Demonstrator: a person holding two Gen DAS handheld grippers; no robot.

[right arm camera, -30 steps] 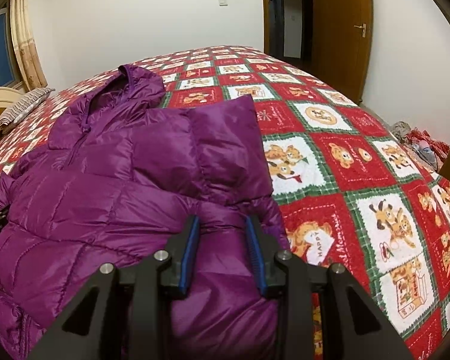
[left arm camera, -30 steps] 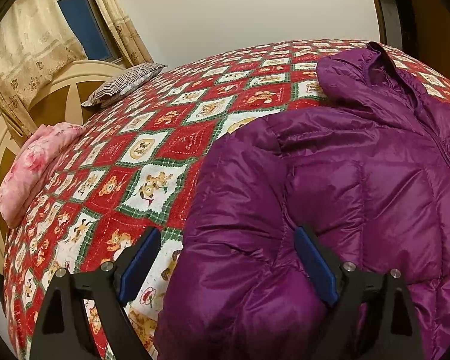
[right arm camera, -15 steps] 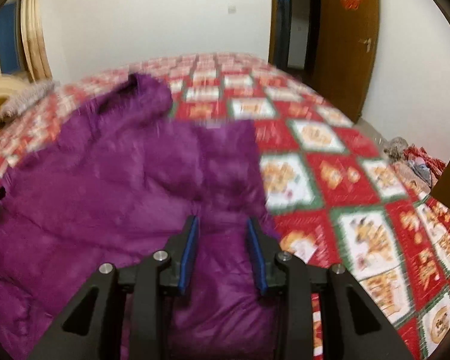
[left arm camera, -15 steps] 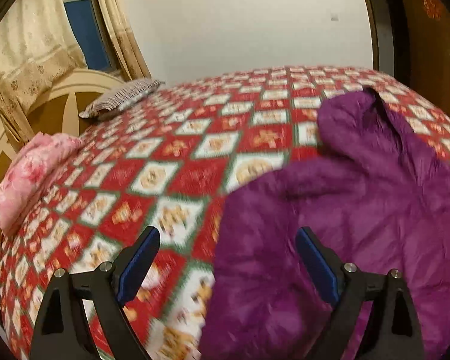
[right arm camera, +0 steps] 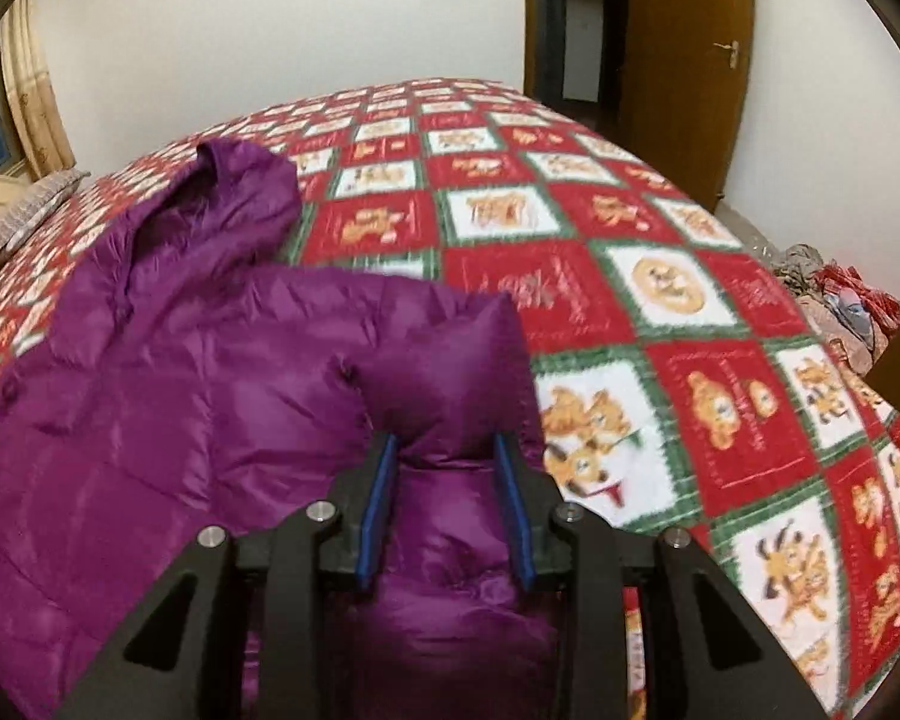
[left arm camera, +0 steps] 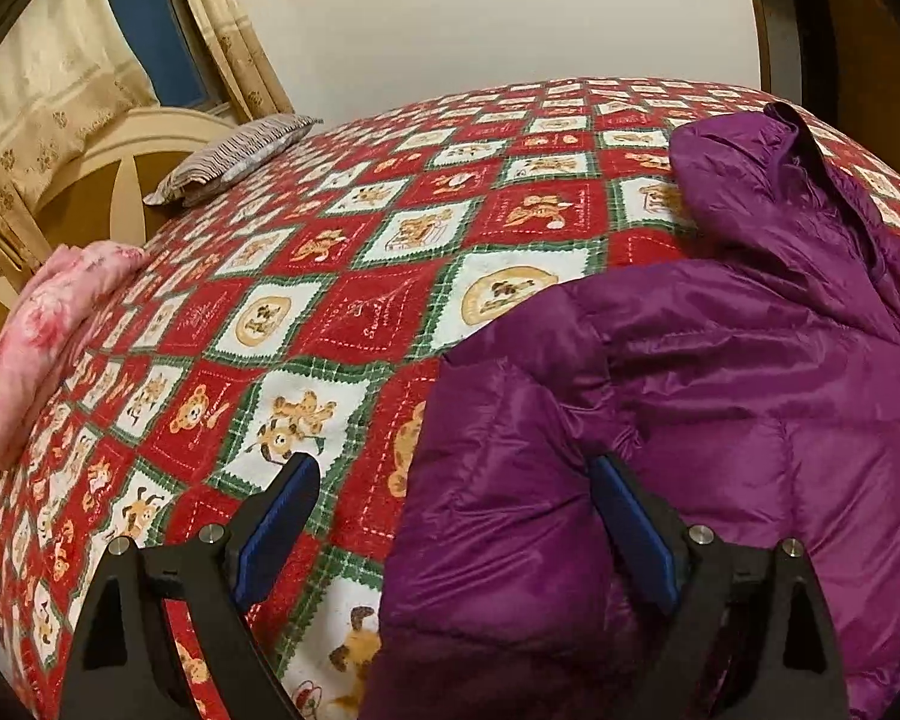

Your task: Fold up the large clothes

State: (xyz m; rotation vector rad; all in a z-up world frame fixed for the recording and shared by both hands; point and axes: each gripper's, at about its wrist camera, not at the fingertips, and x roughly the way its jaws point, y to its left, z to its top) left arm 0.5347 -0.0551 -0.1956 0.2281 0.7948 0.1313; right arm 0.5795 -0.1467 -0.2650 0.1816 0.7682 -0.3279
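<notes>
A purple hooded puffer jacket (left arm camera: 720,390) lies front-up on the red patchwork bedspread (left arm camera: 360,312), its hood (left arm camera: 750,180) at the far end. My left gripper (left arm camera: 456,516) is wide open over the jacket's left edge; that side of the jacket lies between the fingers, ungripped. In the right wrist view the jacket (right arm camera: 180,390) fills the left half. My right gripper (right arm camera: 446,498) is shut on a puffy fold of its sleeve (right arm camera: 444,372), which bulges up above the blue pads.
A striped pillow (left arm camera: 234,156) and a folded pink quilt (left arm camera: 48,330) lie by the cream headboard (left arm camera: 90,180) at the left. Bare bedspread (right arm camera: 660,300) stretches right of the jacket. A wooden door (right arm camera: 684,60) and a heap of clothes (right arm camera: 840,294) are beyond the bed's right edge.
The sleeve that lay flat on the jacket's body now stands bunched above the right gripper's pads. Both views swung and settled again. The left gripper has stayed wide open.
</notes>
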